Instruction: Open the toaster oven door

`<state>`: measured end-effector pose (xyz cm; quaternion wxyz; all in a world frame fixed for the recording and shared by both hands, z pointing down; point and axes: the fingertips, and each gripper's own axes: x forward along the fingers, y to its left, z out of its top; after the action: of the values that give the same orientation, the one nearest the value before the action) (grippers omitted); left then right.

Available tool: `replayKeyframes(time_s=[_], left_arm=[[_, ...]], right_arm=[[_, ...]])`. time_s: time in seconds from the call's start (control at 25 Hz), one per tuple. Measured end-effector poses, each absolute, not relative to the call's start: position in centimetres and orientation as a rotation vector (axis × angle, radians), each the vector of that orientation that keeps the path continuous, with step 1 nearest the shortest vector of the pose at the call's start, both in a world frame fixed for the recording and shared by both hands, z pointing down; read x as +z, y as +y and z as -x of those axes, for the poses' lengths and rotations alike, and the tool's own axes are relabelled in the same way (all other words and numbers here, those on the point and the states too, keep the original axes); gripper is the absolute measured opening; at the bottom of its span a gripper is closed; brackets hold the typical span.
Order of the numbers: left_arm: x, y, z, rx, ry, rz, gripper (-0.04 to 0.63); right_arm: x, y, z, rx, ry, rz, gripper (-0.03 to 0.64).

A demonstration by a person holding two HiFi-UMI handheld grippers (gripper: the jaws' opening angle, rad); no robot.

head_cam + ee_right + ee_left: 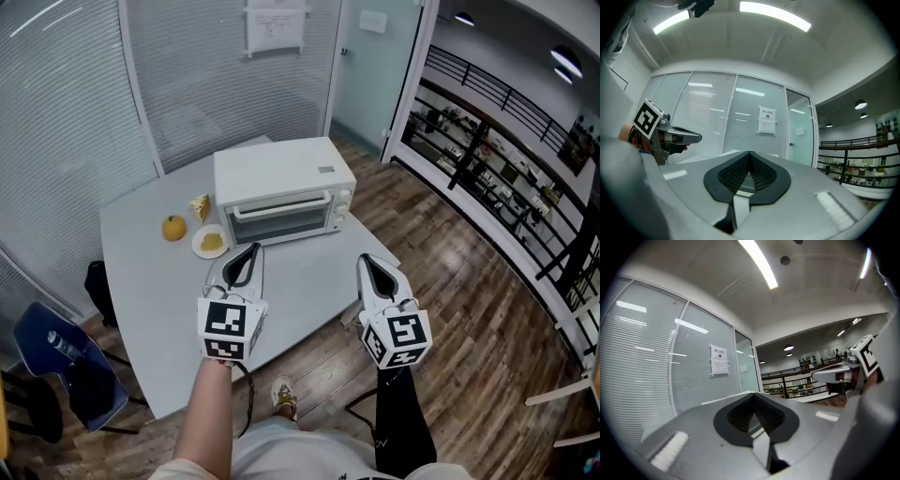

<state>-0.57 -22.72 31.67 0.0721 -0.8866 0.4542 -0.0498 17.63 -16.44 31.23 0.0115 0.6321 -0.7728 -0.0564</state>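
A white toaster oven [278, 175] stands at the far side of the grey table [150, 300], and its glass door [281, 222] is closed. In the head view my left gripper [249, 251] hovers over the table in front of the oven's left half, short of the door. My right gripper [366, 262] hangs near the table's right corner, in front of the oven's knob side. Both are shut, pads together, with nothing between them. The left gripper view shows its own jaws [753, 397] pointing upward at the ceiling and blinds. The right gripper's jaws [749, 154] point up the same way.
Left of the oven lie an orange [173, 228], a cake slice [200, 206] and a small plate with food [210, 242]. A blue chair [56, 361] and a black bag [97, 281] stand left of the table. Glass partitions lie behind, and a railing [506, 103] to the right.
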Motion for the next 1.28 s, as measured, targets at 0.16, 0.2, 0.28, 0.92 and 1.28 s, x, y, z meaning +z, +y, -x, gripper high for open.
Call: replayKeyframes(time_s=[0.16, 0.2, 0.28, 0.92, 1.28], left_arm=[[31.6, -27.2, 0.0, -0.149, 1.363, 2.668, 0.057], [31.7, -28.3, 0.0, -0.150, 1.363, 2.669, 0.057], [31.7, -30.4, 0.0, -0.155, 1.365, 2.668, 0.057], [34.7, -39.6, 0.5, -0.229, 1.401, 2.716, 0.057], [37.6, -42.6, 0.8, -0.301, 1.505, 2.730, 0.057]], right_arm=[[30.9, -21.1, -17.8, -0.177, -2.410, -1.962, 0.003], [30.9, -22.2, -17.8, -0.178, -2.411, -1.961, 0.003], [30.8, -24.4, -17.7, -0.181, -2.414, -1.956, 0.003], [32.8, -35.1, -15.4, -0.140, -2.448, -1.844, 0.003], [35.9, -40.6, -13.8, -0.023, -2.490, -1.675, 0.003]])
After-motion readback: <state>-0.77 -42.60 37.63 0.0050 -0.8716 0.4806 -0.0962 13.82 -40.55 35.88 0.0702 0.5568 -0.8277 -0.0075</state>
